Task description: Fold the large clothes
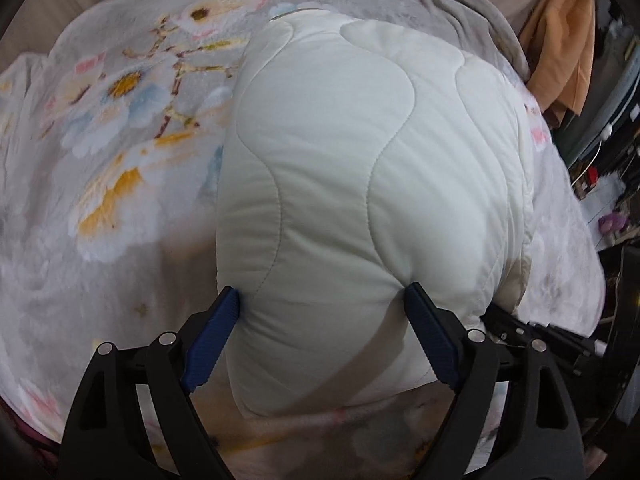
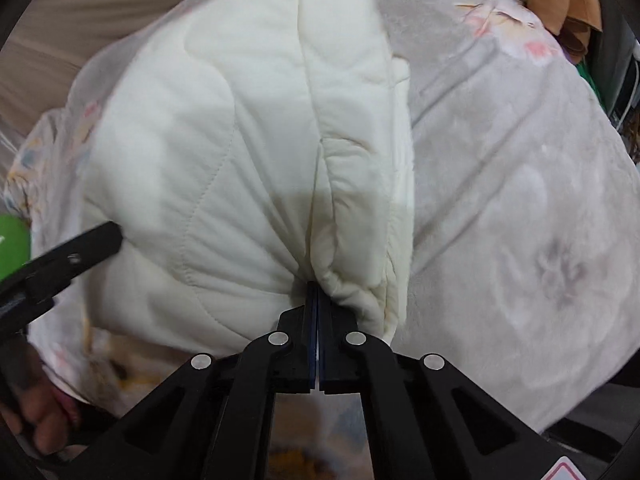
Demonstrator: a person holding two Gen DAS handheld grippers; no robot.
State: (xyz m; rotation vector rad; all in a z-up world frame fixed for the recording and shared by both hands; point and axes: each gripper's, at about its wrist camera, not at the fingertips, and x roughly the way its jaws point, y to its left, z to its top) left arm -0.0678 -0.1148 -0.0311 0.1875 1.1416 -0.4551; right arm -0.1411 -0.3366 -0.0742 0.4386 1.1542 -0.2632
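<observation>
A white quilted padded garment [image 1: 352, 184] lies folded lengthwise on a flowered blanket [image 1: 112, 128]. My left gripper [image 1: 322, 294] is open, its blue fingers set either side of the garment's near end and pressing into it. The right wrist view shows the same garment [image 2: 224, 152]. My right gripper [image 2: 314, 288] is shut on the garment's near edge, where the fabric bunches into the jaws. The left gripper's black finger [image 2: 92, 240] touches the garment at the left of that view.
The blanket [image 2: 520, 200] covers a bed. A grey cloth [image 1: 472, 12] and an orange cloth [image 1: 564, 48] lie at the far right. Cluttered floor and furniture [image 1: 608, 184] lie past the bed's right edge. A beige surface [image 2: 60, 20] lies beyond.
</observation>
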